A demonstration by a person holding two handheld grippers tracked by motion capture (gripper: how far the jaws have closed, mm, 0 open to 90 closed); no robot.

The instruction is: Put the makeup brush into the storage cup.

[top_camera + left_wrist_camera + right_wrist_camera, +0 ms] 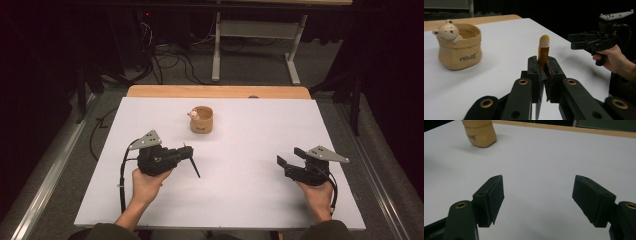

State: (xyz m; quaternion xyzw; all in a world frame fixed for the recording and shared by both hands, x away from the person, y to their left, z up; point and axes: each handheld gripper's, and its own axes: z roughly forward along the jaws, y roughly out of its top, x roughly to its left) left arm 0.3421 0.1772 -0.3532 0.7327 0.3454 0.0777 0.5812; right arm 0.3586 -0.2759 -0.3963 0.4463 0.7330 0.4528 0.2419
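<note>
Table (240,200) mostly bare; bear cup (201,120) near far edge, script label unreadable. Left gripper (543,72) clamps brush (543,51); right gripper (539,195) wide open, nothing held.

Black left gripper (186,152) with grey plate, brass-ringed screw holes.

The cup (201,120) stands on the worktop (250,125), toward its far edge and a little left of the middle. The left claw (186,151) sits nearer the person than the cup, slightly to its left, with a brush (543,51) between its jaws. The right claw (289,156) is well apart from the cup, to its right and nearer the person.
</note>
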